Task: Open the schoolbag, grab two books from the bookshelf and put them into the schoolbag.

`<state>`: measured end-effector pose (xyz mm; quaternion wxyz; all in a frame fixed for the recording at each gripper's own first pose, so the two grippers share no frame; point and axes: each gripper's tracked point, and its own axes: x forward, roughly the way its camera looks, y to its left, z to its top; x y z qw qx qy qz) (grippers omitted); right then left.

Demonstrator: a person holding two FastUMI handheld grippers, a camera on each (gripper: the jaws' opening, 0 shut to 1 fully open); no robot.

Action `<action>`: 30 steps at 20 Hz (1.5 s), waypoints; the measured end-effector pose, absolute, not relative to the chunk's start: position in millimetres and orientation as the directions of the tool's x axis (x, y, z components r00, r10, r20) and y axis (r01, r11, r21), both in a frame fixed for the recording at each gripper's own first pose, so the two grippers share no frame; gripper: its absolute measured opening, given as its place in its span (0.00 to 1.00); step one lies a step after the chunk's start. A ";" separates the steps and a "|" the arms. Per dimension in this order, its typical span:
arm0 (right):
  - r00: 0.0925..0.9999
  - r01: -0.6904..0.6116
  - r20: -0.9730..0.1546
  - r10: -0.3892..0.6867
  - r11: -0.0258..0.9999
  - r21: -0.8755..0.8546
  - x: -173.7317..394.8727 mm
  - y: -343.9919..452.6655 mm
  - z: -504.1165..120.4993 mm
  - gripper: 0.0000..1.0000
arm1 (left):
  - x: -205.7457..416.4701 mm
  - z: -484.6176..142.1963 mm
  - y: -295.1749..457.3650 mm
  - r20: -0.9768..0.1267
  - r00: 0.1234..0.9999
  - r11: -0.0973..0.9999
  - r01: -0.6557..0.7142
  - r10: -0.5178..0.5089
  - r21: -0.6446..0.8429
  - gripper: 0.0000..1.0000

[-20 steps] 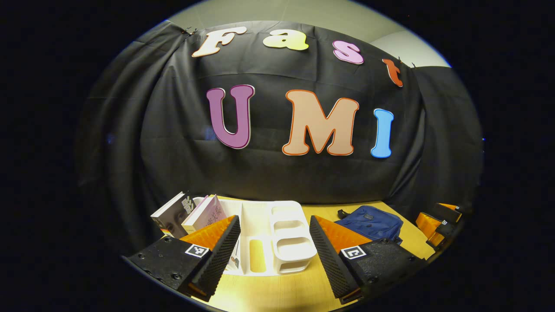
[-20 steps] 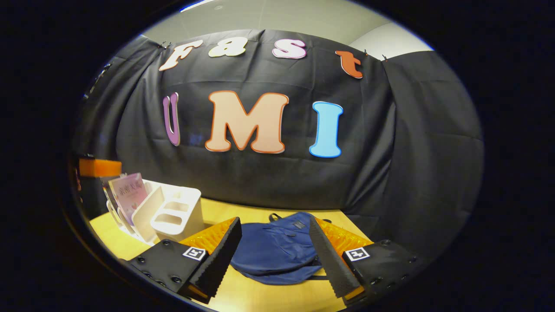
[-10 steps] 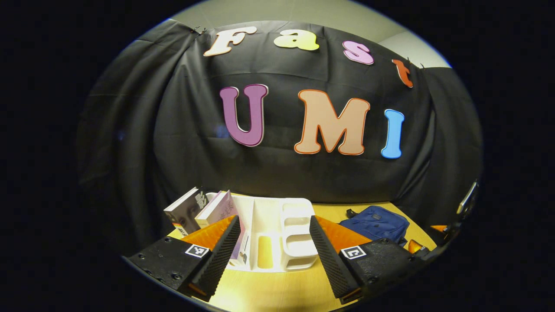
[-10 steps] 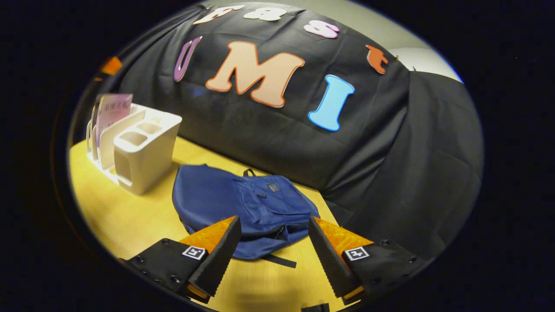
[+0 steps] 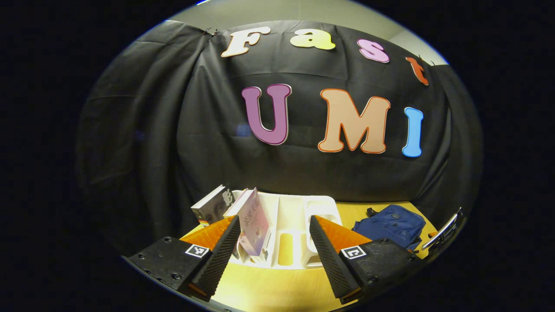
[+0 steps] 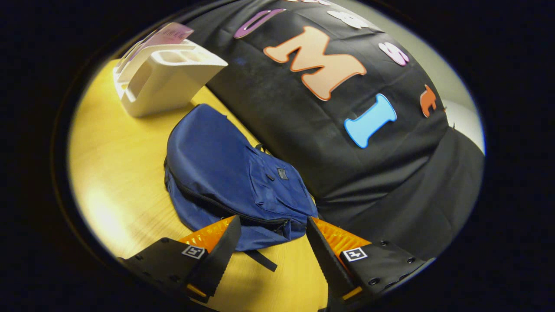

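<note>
A blue schoolbag (image 6: 230,173) lies flat on the yellow table, its zipper shut along the near edge. My right gripper (image 6: 271,249) hovers open just in front of the bag's lower corner, nothing between its fingers. The white bookshelf (image 5: 299,225) stands ahead of my left gripper (image 5: 273,251), which is open and empty. Two books lean in the shelf's left slots: a purple one (image 5: 253,223) and a dark one (image 5: 212,208). The schoolbag (image 5: 390,225) lies to the right of the shelf in the left gripper view. The bookshelf (image 6: 164,78) sits beyond the bag in the right gripper view.
The yellow wooden table (image 6: 112,173) ends at the black cloth wall behind the bag and shelf. A loose black strap (image 6: 262,260) of the bag trails toward the right gripper. A metallic part (image 5: 442,229) shows at the far right of the left gripper view.
The right gripper has tipped and moved closer to the schoolbag's zipper corner. The left gripper view has panned left, bringing the books nearer its centre. Both grippers stay open.
</note>
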<state>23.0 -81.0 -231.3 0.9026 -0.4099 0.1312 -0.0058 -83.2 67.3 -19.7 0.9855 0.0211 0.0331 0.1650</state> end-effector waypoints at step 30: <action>0.984 -0.084 -0.153 -0.086 0.535 -0.840 125.8 -23.8 -231.6 0.13 | -106.0 -36.1 120.6 -0.137 0.861 0.871 -0.490 0.490 0.035 0.94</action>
